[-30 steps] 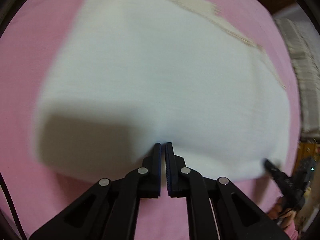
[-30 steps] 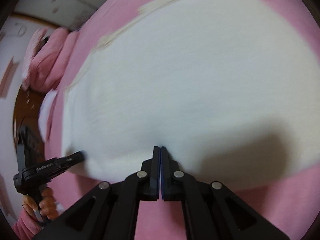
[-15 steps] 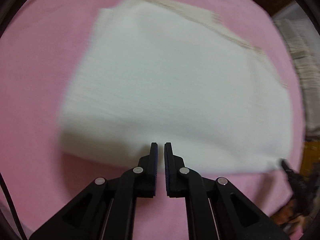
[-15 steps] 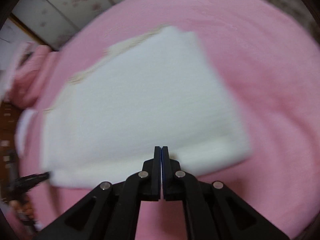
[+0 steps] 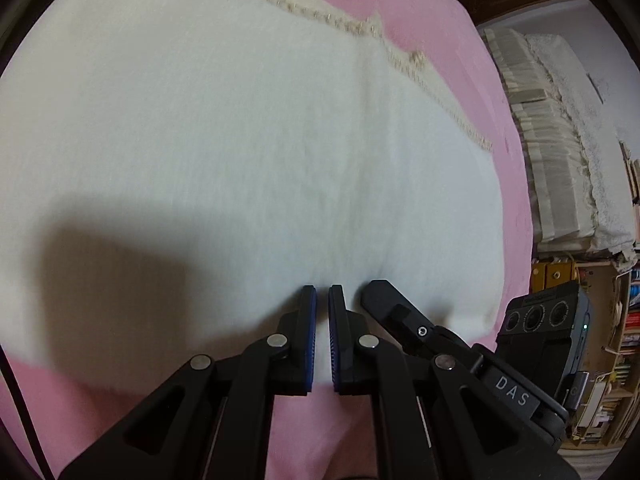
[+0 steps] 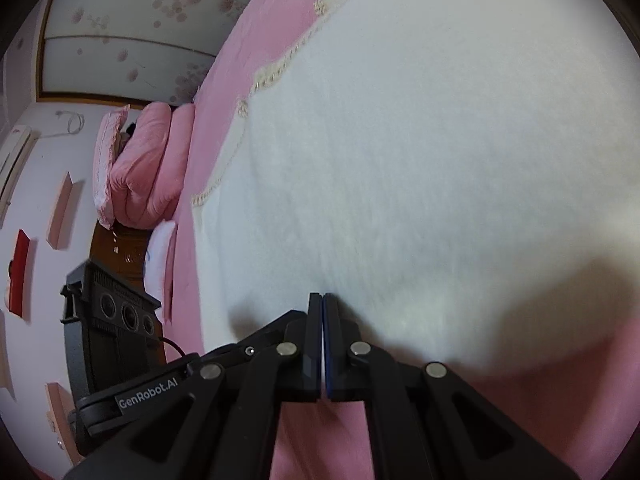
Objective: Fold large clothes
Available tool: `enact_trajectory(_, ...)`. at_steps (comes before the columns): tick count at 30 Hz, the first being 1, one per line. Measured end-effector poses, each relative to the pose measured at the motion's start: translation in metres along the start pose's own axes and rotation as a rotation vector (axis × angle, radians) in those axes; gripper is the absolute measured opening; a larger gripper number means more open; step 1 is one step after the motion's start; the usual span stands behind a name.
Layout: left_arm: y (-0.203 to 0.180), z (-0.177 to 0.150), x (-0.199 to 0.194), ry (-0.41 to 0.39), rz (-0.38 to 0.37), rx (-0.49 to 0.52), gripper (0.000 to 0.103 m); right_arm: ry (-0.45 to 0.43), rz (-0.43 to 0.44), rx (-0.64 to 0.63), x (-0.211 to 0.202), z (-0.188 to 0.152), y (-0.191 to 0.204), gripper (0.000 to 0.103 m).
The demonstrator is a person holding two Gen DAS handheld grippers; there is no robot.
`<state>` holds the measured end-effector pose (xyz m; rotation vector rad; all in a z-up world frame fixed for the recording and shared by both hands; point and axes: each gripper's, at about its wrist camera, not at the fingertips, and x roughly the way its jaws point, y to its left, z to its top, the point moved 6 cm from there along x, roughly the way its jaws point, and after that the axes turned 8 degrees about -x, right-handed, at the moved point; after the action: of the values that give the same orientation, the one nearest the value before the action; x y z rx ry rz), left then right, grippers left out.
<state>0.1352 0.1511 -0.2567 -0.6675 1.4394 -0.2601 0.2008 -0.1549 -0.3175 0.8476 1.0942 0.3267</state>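
A folded white garment with cream lace trim lies flat on the pink bed. My left gripper rests at its near edge with a narrow gap between the pads and nothing clearly held. My right gripper is shut at the same near edge of the garment, and a thin white strip shows between its pads. The right gripper also shows in the left wrist view, close beside the left one. The left gripper's body shows at the left of the right wrist view.
Pink pillows are stacked at the head of the bed. A pile of folded cream linens and wooden bookshelves stand to the right of the bed. A wall with small shelves is on the left.
Both grippers have moved back down to the garment's near edge and come close together, side by side. The garment now fills both views.
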Motion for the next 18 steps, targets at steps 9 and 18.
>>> enact_trajectory(9,-0.017,0.108,0.025,-0.131,-0.042,-0.056,0.002,-0.017,-0.04,-0.107,0.045,0.073,0.015,0.0)
enact_trajectory(18,-0.025,0.173,0.045,-0.2,0.011,-0.055,0.001,-0.003,-0.088,-0.155,0.093,0.144,0.024,0.0)
